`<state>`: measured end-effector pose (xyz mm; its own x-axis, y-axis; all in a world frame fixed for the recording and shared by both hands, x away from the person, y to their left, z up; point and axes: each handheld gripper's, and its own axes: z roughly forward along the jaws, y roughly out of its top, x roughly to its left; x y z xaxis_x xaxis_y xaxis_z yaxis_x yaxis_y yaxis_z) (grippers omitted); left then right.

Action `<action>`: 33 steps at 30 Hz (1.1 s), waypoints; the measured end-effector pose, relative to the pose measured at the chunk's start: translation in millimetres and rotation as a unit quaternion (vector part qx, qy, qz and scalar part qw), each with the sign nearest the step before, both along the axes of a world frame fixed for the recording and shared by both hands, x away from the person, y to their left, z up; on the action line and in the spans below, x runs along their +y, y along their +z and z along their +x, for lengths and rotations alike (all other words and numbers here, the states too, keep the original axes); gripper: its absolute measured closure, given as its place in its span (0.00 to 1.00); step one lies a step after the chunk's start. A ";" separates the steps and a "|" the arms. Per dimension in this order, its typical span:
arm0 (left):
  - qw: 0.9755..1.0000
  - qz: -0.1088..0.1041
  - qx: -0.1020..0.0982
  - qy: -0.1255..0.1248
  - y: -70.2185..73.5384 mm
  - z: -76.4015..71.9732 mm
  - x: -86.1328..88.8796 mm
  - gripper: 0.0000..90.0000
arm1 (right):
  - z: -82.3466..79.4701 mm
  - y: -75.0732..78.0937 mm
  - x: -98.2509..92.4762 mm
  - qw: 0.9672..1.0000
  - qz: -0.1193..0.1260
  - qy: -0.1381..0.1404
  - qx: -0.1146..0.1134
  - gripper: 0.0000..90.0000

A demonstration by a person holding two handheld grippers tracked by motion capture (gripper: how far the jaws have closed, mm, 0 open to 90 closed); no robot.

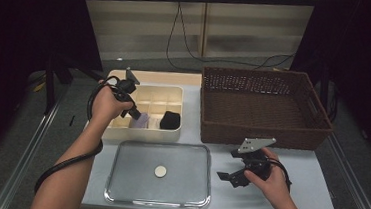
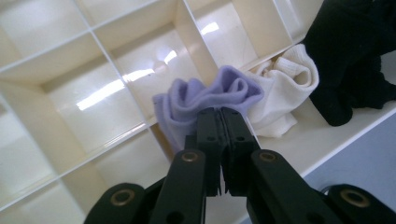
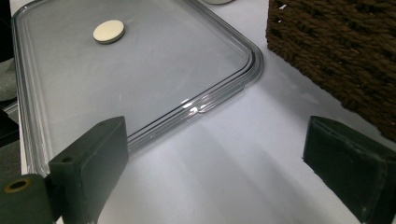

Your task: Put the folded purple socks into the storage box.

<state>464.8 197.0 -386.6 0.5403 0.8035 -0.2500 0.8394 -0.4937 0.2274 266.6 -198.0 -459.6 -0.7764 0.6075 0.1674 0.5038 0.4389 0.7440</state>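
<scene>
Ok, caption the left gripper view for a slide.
Left gripper shut on purple cloth in the divided bin.

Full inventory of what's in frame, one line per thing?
organizer: 1, cream, divided, table's far left
purple cloth: 1, lilac, in the organizer, pinched by left gripper
white cloth: 1, white, touching the purple cloth
black cloth: 1, black, organizer's right end
lid: 1, clear, near edge of table
disc: 1, cream, on the lid
basket: 1, brown wicker, far right
table: 1, white
left gripper: 1, black, shut on purple cloth
right gripper: 1, black, open, over the table right of lid
</scene>
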 end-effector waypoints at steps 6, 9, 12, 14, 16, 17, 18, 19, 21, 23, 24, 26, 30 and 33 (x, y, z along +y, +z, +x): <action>1.000 0.002 0.016 -0.006 -14.1 -0.4 -5.3 1.00 | 0.2 -0.6 0.1 1.000 0.000 0.002 0.001 0.07; 1.000 0.007 0.017 -0.011 -20.7 -1.8 -8.3 1.00 | -0.2 -0.1 0.3 1.000 0.000 0.003 0.000 0.07; 1.000 0.015 0.020 -0.014 -25.0 -3.5 -9.8 1.00 | -0.4 0.3 0.6 1.000 -0.001 0.001 0.000 0.07; 0.999 0.019 0.027 -0.014 -31.3 -4.3 -9.8 1.00 | -0.7 0.2 1.6 1.000 -0.001 0.003 -0.001 0.07; 0.999 0.011 0.037 -0.009 -43.3 -5.0 -10.2 1.00 | -0.8 0.3 2.7 1.000 -0.003 0.006 -0.003 0.07; 0.999 0.011 0.037 -0.009 -43.3 -5.0 -10.2 1.00 | -0.8 0.3 2.7 1.000 -0.003 0.006 -0.003 0.07; 0.999 0.009 0.036 -0.008 -45.5 -5.2 -10.6 1.00 | -1.3 0.4 3.3 1.000 -0.002 0.006 -0.002 0.07; 0.999 0.010 0.036 -0.009 -45.1 -5.2 -10.7 1.00 | -1.7 0.9 3.9 1.000 -0.004 0.007 -0.003 0.07; 0.999 0.010 0.037 -0.011 -43.7 -5.2 -9.7 1.00 | -1.8 1.3 4.9 1.000 -0.003 0.008 -0.002 0.07; 0.999 0.006 0.039 -0.009 -43.0 -5.7 -9.1 0.99 | -1.5 1.2 5.5 1.000 -0.004 0.011 -0.004 0.07; 0.999 0.002 0.039 -0.003 -41.9 -6.1 -8.0 0.99 | -1.5 1.2 5.5 1.000 -0.004 0.011 -0.004 0.07; 0.999 -0.014 0.045 0.003 -38.0 -7.8 -5.6 0.93 | -1.4 1.3 5.3 1.000 -0.004 0.013 -0.004 0.07; 0.999 -0.027 0.042 -0.002 -28.4 -11.3 -0.3 0.80 | -1.2 1.6 5.2 1.000 -0.004 0.011 -0.003 0.07; 0.999 -0.040 0.033 0.000 -17.3 -15.1 3.1 0.75 | -1.1 1.7 5.6 1.000 -0.004 0.011 -0.003 0.07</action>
<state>449.8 200.1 -403.9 0.5204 0.7796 -0.3484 0.8539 -0.4758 0.2108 265.5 -192.4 -457.9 -0.7907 0.5913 0.1582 0.4897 0.4560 0.7432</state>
